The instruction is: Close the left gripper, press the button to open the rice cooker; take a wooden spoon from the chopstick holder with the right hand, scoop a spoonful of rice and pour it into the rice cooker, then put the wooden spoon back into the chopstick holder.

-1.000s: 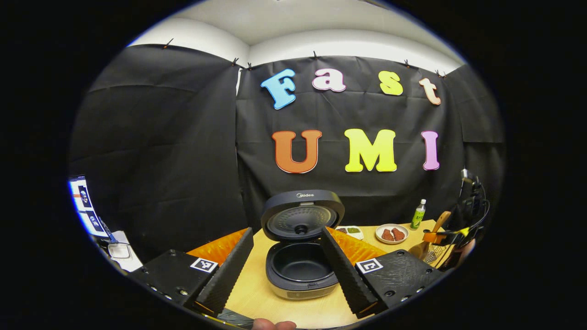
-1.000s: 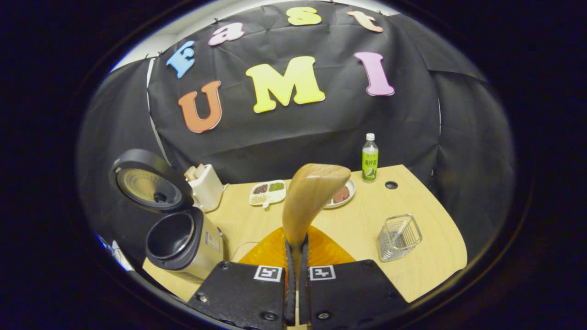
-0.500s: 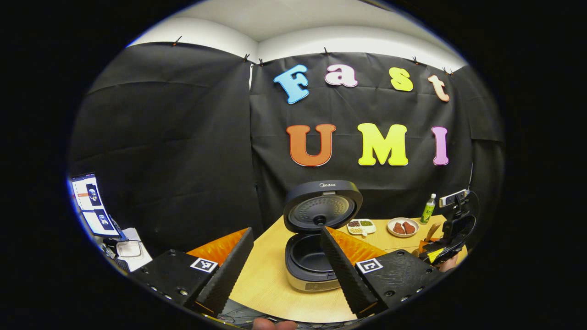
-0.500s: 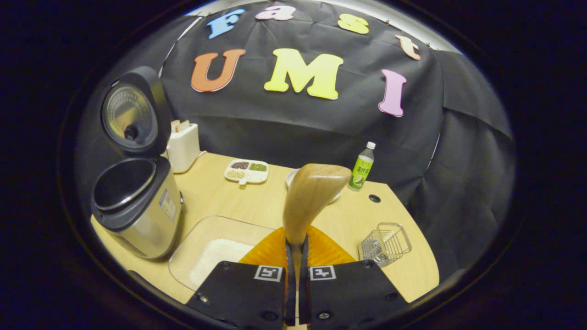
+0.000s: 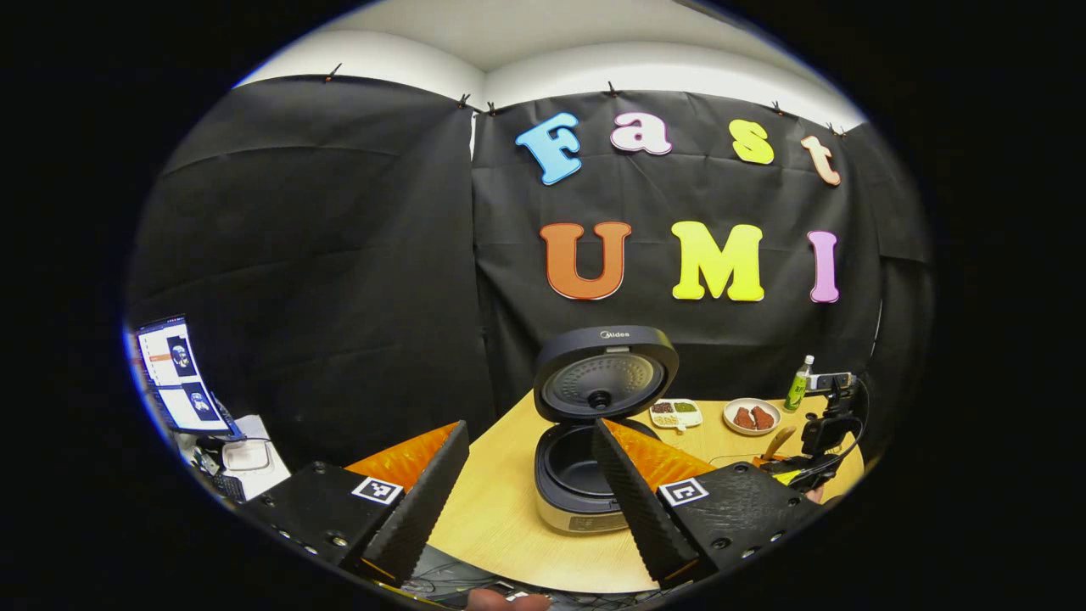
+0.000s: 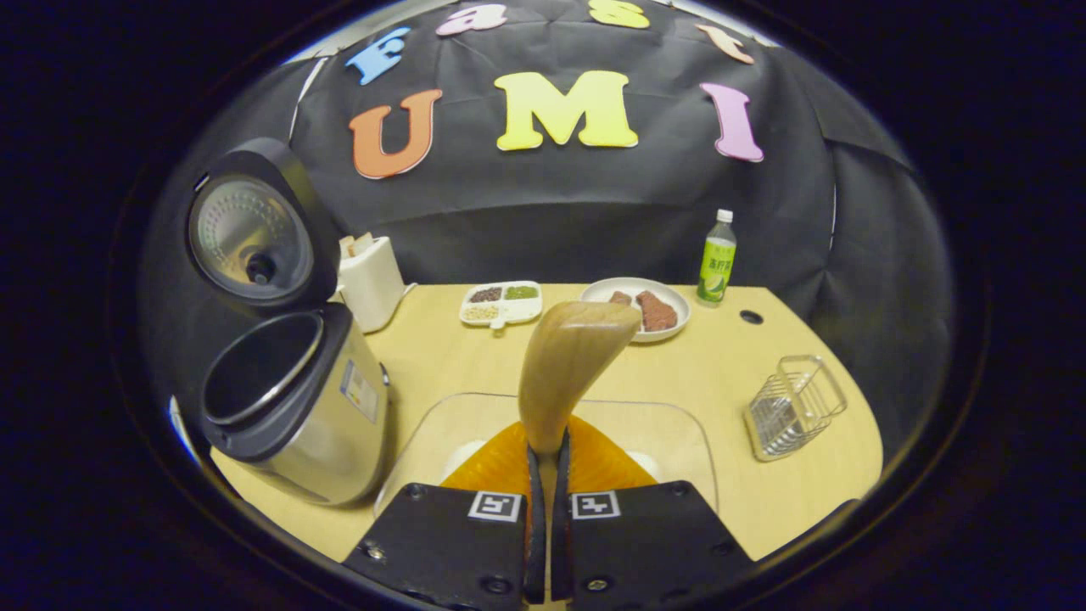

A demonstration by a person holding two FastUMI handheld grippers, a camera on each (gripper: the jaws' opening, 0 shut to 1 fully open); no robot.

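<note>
The rice cooker (image 5: 585, 475) stands on the table with its lid (image 5: 606, 380) up and the dark inner pot bare. My left gripper (image 5: 528, 428) is open, held back from the cooker near the table's front edge. In the right gripper view, my right gripper (image 6: 547, 450) is shut on the handle of the wooden spoon (image 6: 573, 361), whose bowl points up and forward. Under it lies a clear glass dish (image 6: 679, 424) with white rice (image 6: 462, 454). The open cooker (image 6: 288, 407) is to its left, and the wire chopstick holder (image 6: 793, 407) to its right.
At the back of the table (image 6: 721, 373) are a white box (image 6: 371, 280), a divided dish of beans (image 6: 501, 303), a plate with brown pieces (image 6: 640, 307) and a green bottle (image 6: 715, 259). A monitor (image 5: 178, 373) stands off to the left.
My left gripper has drawn back and to the left, still open. My right gripper has swung the spoon over the rice dish, which now lies squarely beneath it.
</note>
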